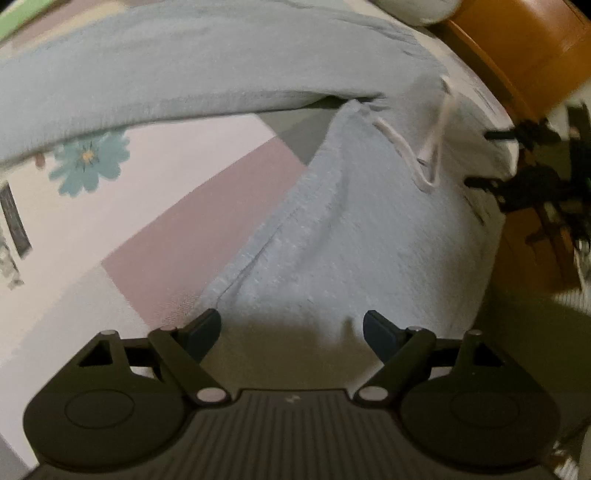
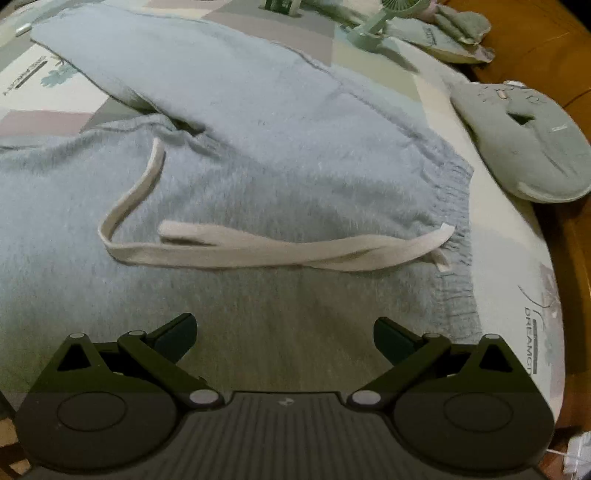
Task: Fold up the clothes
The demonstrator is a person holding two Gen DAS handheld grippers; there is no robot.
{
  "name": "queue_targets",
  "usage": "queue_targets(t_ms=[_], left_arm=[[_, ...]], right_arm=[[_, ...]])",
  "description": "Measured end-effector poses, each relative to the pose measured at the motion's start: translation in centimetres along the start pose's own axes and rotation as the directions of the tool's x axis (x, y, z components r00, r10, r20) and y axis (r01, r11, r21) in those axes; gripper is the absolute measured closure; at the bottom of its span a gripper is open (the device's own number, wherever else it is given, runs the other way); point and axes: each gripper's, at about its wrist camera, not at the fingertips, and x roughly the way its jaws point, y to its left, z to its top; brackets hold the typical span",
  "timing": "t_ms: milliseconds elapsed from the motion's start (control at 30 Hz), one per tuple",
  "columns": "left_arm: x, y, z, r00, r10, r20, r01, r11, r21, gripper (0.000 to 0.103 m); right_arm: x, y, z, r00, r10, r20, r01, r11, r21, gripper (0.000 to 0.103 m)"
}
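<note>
Patchwork bedding (image 2: pixel 406 74) w/ flower print and lettering is seen under everything; an orange-brown wooden frame (image 1: pixel 524 48) runs along the far edge. Pale blue sweatpants (image 2: pixel 258 129) are spread on it, legs splayed apart in a V, elastic waistband (image 2: pixel 454 206) toward the right edge, white drawstring (image 2: pixel 236 247) lying loose in a loop across the front. A green cushion (image 2: pixel 524 147) and a small fan (image 2: pixel 373 26) are seen beyond the pants.

Both tongs stand wide apart, nothing held. Left gripper (image 1: pixel 291 330) is poised low at the near edge of one leg; right gripper (image 2: pixel 284 334) hangs over the hip area just short of the waistband.

Pants aren't folded as they lie: legs separate, no stacked layers. Judged: a lengthwise fold, one leg onto the other, is what's called for. To be done well, fabric should be pinched at the edge only, one layer-pair per gripper, hem end and waist end lifted together so the leg is carried flat, not dragged. Drawstring should be tucked in or kept clear, else it'll be trapped in the crease. Fleecy cloth looks thick, so a deep bite is advised.
</note>
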Motion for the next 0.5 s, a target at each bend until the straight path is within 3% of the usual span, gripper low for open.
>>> queue_targets(t_ms=[133, 233, 300, 400, 500], left_arm=[[0.5, -0.9, -0.9, 0.998, -0.06, 0.035, 0.057, 0.995, 0.077, 0.015], [1.9, -0.3, -2.7, 1.0, -0.014, 0.009, 0.013, 0.997, 0.072, 0.016], [1.5, 0.5, -4.2, 0.999, -0.028, 0.044, 0.025, 0.997, 0.069, 0.015], [-0.1, 1.4, -5.3, 0.999, 0.047, 0.007, -0.047, 0.999, -0.007, 0.016], [-2.4, 2.0, -6.3, 0.998, 0.017, 0.064, -0.013, 0.997, -0.072, 0.012]], right_arm=[[0.3, 0.8, 0.8, 1.0, 0.007, 0.017, -0.006, 1.0, -0.016, 0.0], [1.1, 0.1, 0.9, 0.999, 0.04, 0.004, -0.04, 0.999, -0.035, 0.0], [1.6, -1.1, 0.7, 0.997, 0.07, -0.014, -0.07, 0.997, -0.023, 0.0], [2.4, -3.0, 0.4, 0.993, 0.115, -0.039, -0.115, 0.993, -0.005, 0.0], [2.9, -4.7, 0.4, 0.99, 0.139, -0.031, -0.139, 0.99, 0.016, 0.0]])
